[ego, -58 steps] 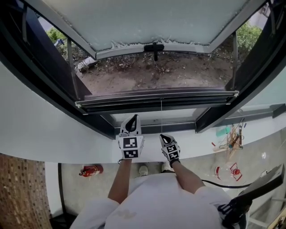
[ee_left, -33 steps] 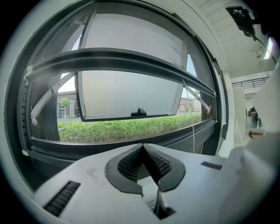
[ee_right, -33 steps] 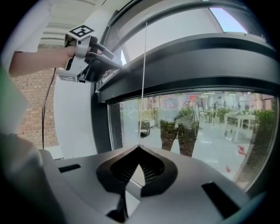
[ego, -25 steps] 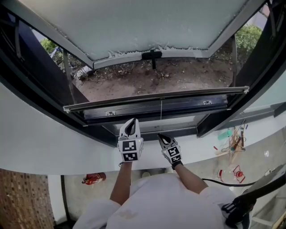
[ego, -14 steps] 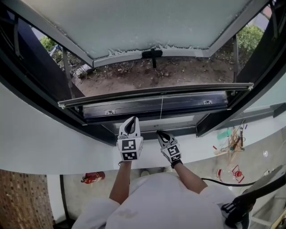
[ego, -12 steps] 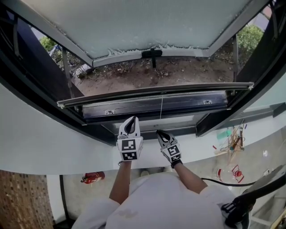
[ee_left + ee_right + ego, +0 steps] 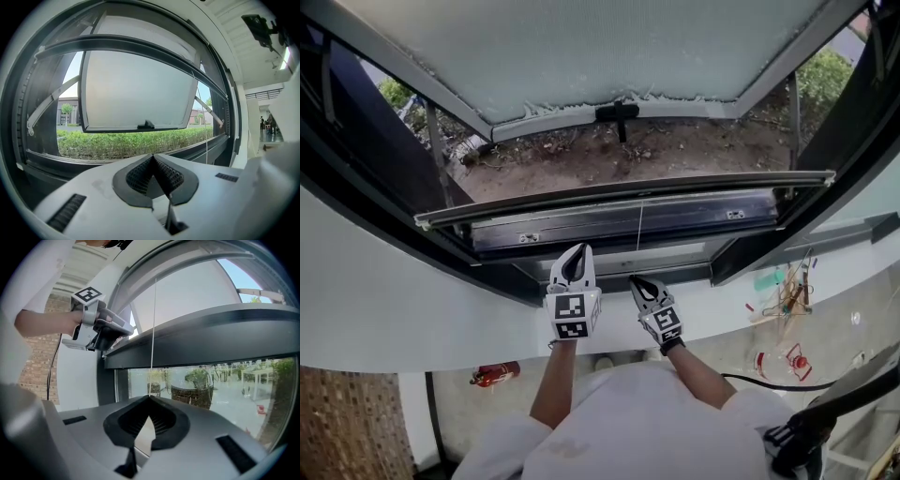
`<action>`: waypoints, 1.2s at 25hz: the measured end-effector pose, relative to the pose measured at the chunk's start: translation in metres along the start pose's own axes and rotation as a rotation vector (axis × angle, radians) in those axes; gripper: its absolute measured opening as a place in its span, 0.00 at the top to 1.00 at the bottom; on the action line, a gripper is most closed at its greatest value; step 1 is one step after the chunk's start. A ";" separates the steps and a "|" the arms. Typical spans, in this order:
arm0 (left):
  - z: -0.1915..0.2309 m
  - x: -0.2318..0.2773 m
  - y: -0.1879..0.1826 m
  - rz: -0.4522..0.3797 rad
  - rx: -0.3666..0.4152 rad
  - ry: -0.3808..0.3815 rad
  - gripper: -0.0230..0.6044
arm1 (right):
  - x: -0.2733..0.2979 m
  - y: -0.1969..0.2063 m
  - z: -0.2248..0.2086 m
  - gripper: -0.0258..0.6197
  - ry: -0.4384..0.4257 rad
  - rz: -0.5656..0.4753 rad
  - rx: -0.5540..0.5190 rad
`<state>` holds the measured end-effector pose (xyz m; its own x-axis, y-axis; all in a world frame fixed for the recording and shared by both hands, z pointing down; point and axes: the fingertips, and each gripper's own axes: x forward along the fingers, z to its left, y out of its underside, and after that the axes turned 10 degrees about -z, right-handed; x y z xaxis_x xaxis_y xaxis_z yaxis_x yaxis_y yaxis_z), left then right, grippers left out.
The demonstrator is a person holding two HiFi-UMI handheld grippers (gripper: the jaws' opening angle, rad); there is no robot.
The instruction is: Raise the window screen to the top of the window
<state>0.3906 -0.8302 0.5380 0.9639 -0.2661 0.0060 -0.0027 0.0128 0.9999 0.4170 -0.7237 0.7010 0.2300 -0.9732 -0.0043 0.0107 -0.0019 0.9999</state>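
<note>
Left gripper (image 7: 577, 249) has its jaws closed together on nothing, while the right gripper (image 7: 634, 280) beside it is pinched on the thin pull cord (image 7: 638, 230) hanging from the window screen's bottom bar (image 7: 619, 189), which sits partway up the open window frame (image 7: 394, 187).

White short-sleeved shirt (image 7: 619, 427); white, black-tipped left tool (image 7: 577, 247) and right tool (image 7: 634, 279).

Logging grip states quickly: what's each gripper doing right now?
Left gripper: closed, holding nothing.
Right gripper: closed on the pull cord.
</note>
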 end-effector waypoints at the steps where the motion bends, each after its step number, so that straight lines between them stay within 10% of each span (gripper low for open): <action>1: 0.000 0.000 -0.002 -0.004 -0.002 0.002 0.96 | 0.000 -0.002 0.000 0.96 0.000 -0.003 0.000; 30: -0.005 0.017 -0.026 -0.066 -0.010 0.045 0.96 | 0.005 -0.067 -0.015 0.96 0.017 -0.193 -0.041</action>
<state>0.4087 -0.8303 0.5116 0.9728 -0.2235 -0.0611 0.0642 0.0067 0.9979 0.4324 -0.7250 0.6338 0.2364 -0.9517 -0.1960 0.0957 -0.1779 0.9794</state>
